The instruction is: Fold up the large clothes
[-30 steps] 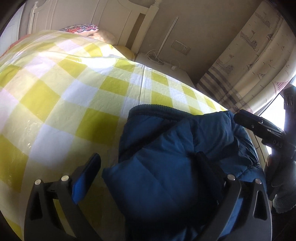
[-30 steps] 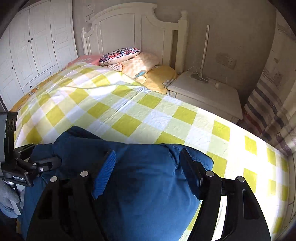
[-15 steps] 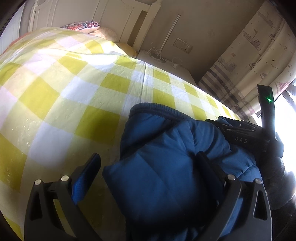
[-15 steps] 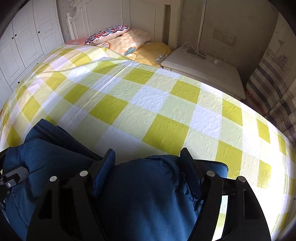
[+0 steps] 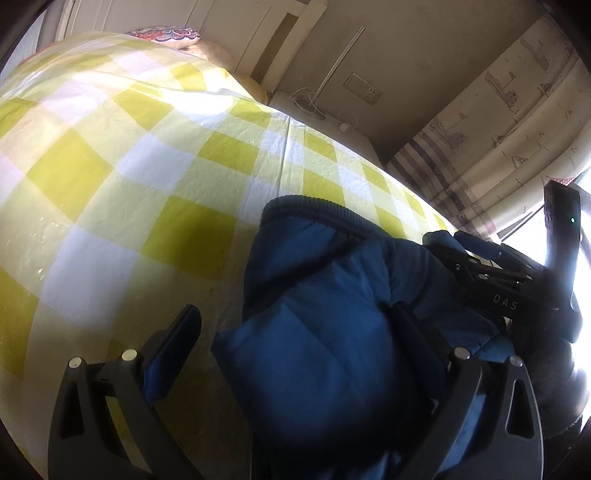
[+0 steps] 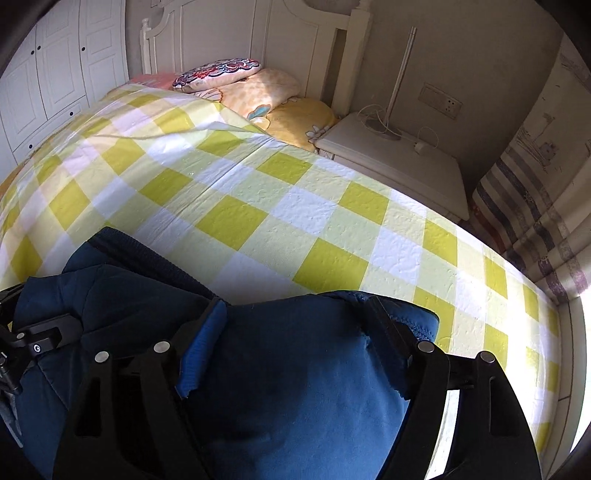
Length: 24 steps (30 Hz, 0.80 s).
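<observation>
Blue padded jacket point(image 6: 295, 387) bundled on checked bed point(image 6: 240, 221); right gripper point(image 6: 295, 350) jaws just widening, fabric between, seemingly unpinched; left gripper point(image 5: 295, 354) jaws apart astride fold; next: press bundle flat, square edges.

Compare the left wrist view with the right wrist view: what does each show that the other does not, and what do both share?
Only the left wrist view: a lit window edge at the right, and the right gripper seen from the side, lying on the blue padded jacket.

Only the right wrist view: the white wardrobe doors and the yellow pillow beside the nightstand.

Both: the jacket, the yellow checked bedspread, the headboard, the patterned pillow, the wall socket and the striped curtain.
</observation>
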Available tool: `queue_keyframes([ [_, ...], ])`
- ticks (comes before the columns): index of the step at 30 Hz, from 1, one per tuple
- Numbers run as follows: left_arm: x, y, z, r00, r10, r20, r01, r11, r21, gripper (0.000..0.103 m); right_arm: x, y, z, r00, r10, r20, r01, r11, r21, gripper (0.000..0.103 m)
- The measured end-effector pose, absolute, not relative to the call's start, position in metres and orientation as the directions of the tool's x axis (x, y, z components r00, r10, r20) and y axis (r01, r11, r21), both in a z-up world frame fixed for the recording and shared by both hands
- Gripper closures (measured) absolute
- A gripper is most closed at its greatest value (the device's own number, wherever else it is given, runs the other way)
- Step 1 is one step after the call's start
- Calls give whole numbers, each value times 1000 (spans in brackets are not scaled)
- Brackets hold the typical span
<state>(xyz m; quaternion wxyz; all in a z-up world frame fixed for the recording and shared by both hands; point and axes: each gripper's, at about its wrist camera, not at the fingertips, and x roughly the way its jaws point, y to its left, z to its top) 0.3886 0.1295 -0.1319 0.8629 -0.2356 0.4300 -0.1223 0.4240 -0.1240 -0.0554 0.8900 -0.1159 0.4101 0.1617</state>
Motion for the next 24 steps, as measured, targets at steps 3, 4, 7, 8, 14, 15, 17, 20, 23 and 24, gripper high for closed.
queue_keyframes([
  [3,371,152,-135,581,-524,-622,16,772,-635,3,371,-160,-38,607,368,-705,-385,912,144,11],
  [4,360,158,-131,589,-541,-600,33,758,-651,3,353,-173,-37,595,414,-688,-383,899,210,11],
  [7,328,167,-123,555,-637,-535,131,702,-700,3,305,-216,-45,568,506,-649,-342,862,373,10],
  [8,319,168,-124,526,-679,-512,160,670,-725,3,291,-230,-52,551,540,-637,-322,841,435,10],
  [14,287,144,-145,400,-740,-541,195,646,-738,2,244,-248,-96,385,723,-574,-285,685,670,7],
  [15,284,143,-144,415,-738,-532,207,646,-735,2,240,-243,-101,364,730,-579,-288,679,675,7],
  [17,282,142,-146,407,-744,-530,203,640,-742,2,238,-233,-110,323,744,-584,-286,665,690,7],
  [20,283,137,-149,379,-746,-547,203,644,-738,2,244,-225,-121,275,796,-539,-252,601,759,7],
  [23,287,131,-150,351,-753,-557,209,642,-737,2,252,-215,-123,264,806,-530,-265,589,764,4],
  [24,288,129,-150,342,-759,-555,215,638,-740,2,252,-211,-121,270,801,-535,-276,597,753,4],
])
